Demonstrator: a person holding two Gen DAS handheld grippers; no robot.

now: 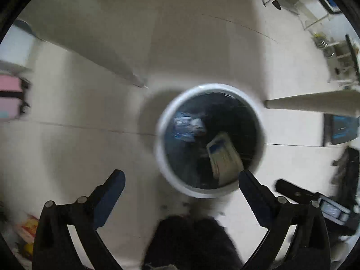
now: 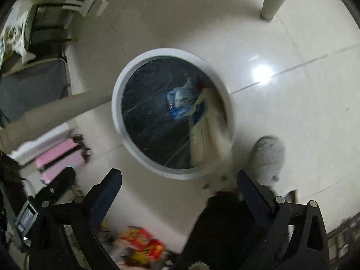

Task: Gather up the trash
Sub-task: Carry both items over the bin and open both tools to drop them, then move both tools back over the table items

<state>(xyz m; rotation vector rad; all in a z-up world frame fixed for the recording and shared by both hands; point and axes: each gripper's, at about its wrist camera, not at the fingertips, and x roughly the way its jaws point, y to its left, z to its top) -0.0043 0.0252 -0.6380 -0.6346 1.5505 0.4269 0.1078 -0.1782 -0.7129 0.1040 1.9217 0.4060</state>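
1. Left gripper (image 1: pixel 181 175): jaws stand wide apart, nothing between them. It points almost straight down beside the white-rimmed trash bin (image 1: pixel 157 148).
2. Right gripper (image 2: pixel 180 174): jaws also wide apart and empty, aimed at the same bin from the other side.
3. Trash location: a pale carton with blue print (image 1: pixel 223 157) lies tilted inside the bin against the dark liner, its lower end near the rim. A crumpled blue-and-white wrapper (image 1: pixel 187 127) lies deeper in.
4. Progress, judged: at least two pieces are in the bin, so part of the collecting is done.
5. Left to do, judged: red-and-yellow packaging (image 2: pixel 144 245) lies on the floor by the person's dark trouser leg (image 2: pixel 220 225), outside the bin. It looks like the next pickup.
6. Hard to read: both views are motion-blurred, so print on the carton and packaging is illegible.
7. Hidden: the bin's bottom is dark, so further contents cannot be told. A grey slipper (image 2: pixel 267 157) sits just beside the rim.
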